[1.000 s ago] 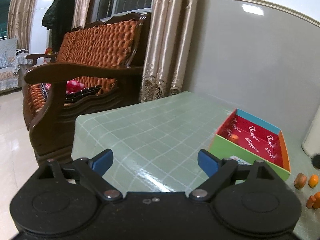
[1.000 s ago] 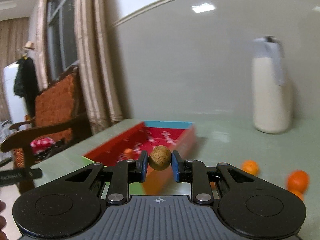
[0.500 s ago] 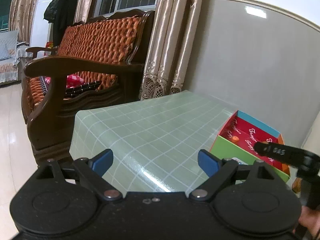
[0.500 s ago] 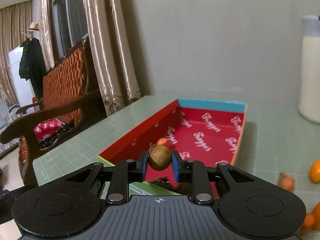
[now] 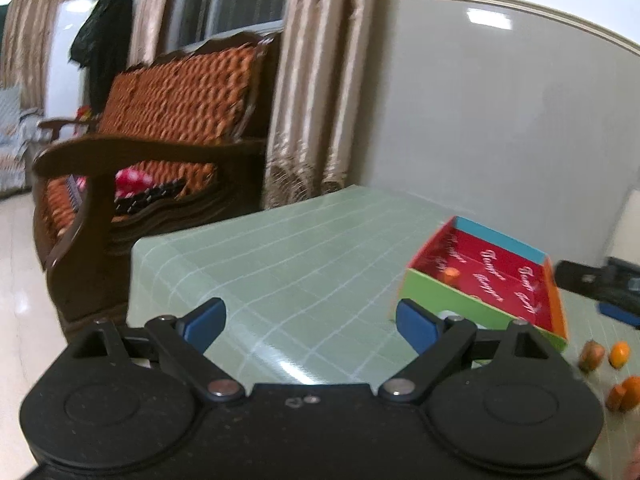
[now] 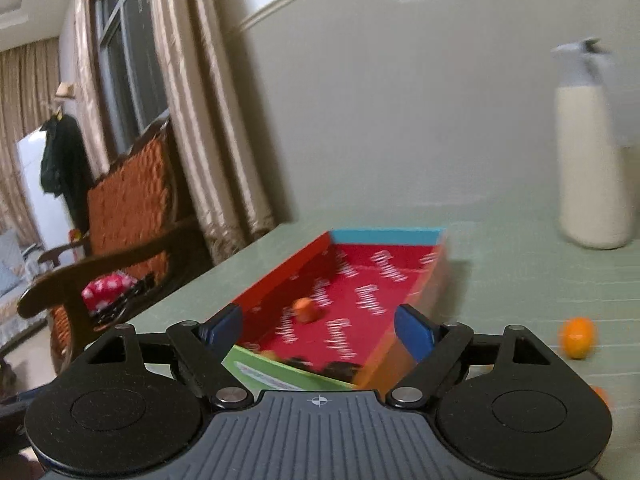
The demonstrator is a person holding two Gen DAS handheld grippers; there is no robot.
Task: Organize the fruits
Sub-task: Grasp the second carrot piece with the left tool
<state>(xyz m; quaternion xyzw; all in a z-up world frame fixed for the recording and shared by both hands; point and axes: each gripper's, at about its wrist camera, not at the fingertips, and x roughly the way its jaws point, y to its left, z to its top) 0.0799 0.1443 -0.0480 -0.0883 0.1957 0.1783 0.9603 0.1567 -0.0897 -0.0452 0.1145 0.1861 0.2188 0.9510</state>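
Red-lined, with green, blue and orange walls, the shallow box [image 6: 360, 300] is set on the desk [image 5: 280, 264], its long axis running away from the right claw [image 6: 318, 330], whose jaws have just been opening, empty; the left claw [image 5: 310, 320] is held apart

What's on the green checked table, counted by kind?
Open cardboard box with a red inside: 1
Small round fruits: 5 (one orange fruit inside the box, four loose fruits beside it)
Tall white bottle: 1
Total: 7, counting only what shows clearly; the near end of the box floor is too blurred to tell.
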